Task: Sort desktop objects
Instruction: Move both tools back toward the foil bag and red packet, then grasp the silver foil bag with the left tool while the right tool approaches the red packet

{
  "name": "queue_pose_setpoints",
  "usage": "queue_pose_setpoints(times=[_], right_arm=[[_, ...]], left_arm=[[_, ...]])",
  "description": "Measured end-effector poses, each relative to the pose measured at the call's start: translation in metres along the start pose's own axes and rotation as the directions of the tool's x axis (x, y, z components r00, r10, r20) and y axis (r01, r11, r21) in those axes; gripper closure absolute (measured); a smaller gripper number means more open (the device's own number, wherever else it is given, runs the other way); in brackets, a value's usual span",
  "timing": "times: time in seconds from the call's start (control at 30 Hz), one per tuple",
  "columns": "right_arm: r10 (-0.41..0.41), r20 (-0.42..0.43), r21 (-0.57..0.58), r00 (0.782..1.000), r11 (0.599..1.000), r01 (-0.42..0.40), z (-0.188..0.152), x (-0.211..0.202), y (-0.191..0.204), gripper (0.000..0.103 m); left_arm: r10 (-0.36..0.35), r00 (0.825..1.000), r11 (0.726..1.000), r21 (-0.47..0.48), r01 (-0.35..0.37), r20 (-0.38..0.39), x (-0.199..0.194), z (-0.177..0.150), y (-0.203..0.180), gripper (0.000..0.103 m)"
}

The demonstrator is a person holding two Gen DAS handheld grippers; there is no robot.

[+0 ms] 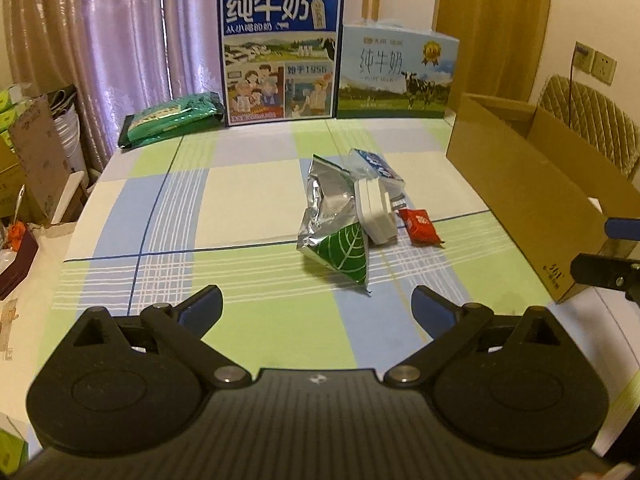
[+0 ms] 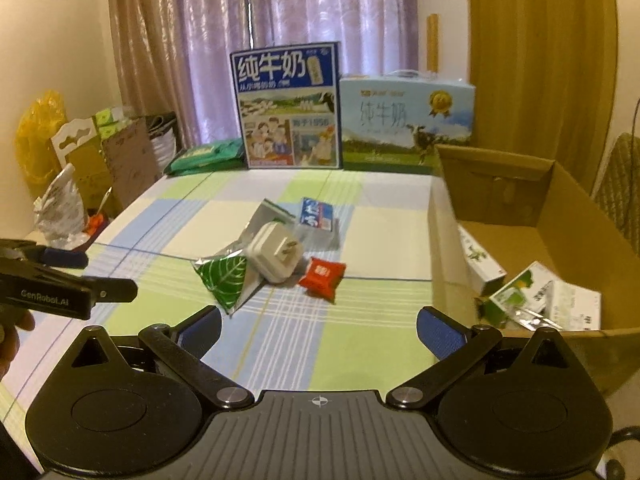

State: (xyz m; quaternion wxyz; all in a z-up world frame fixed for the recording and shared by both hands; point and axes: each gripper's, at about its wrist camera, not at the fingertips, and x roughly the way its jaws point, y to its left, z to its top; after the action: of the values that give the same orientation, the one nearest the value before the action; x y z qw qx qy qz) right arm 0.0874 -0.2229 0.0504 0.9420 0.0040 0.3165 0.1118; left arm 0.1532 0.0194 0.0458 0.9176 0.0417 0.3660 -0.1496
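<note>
Risk of toppling: both grippers, left (image 1: 317, 304) and right (image 2: 319, 326), held jaws open and empty; white plastic plug adapter (image 1: 377, 211) leaned against crumpled silver-green foil pouch (image 1: 330, 216), liable to slide if nudged.

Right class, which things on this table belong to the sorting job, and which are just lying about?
Part of the job: foil bag, white charger, red sachet, blue packet, cardboard box.

Just lying about: two milk cartons, green packs.

Both wrist views face forward, sharing table (image 1: 248, 184)
</note>
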Motion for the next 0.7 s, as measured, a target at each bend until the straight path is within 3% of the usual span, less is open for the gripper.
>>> queue_pose_setpoints(times=[0.33, 0.47, 0.7], right_arm=[[0.016, -0.049, 0.002, 0.999, 1.0, -0.015, 0.0, 0.059, 0.002, 0.002], [0.003, -0.068, -0.021, 0.998, 1.0, -0.004, 0.002, 0.088, -0.005, 0.002], [-0.027, -0.12, 0.018, 0.992, 0.999, 0.03, 0.002, 0.141, -0.02, 0.002]], left_arm=[[-0.09, 0.994, 0.995, 0.034, 0.093, -0.067, 0.057, 0.012, 0.014, 0.004], [-0.095, 0.992, 0.991, 0.083, 0.102, -0.085, 0.082, 0.018, 0.015, 0.004], [-0.118, 0.988, 0.988, 0.089, 0.127, -0.101, 0.119, 0.026, 0.017, 0.004]])
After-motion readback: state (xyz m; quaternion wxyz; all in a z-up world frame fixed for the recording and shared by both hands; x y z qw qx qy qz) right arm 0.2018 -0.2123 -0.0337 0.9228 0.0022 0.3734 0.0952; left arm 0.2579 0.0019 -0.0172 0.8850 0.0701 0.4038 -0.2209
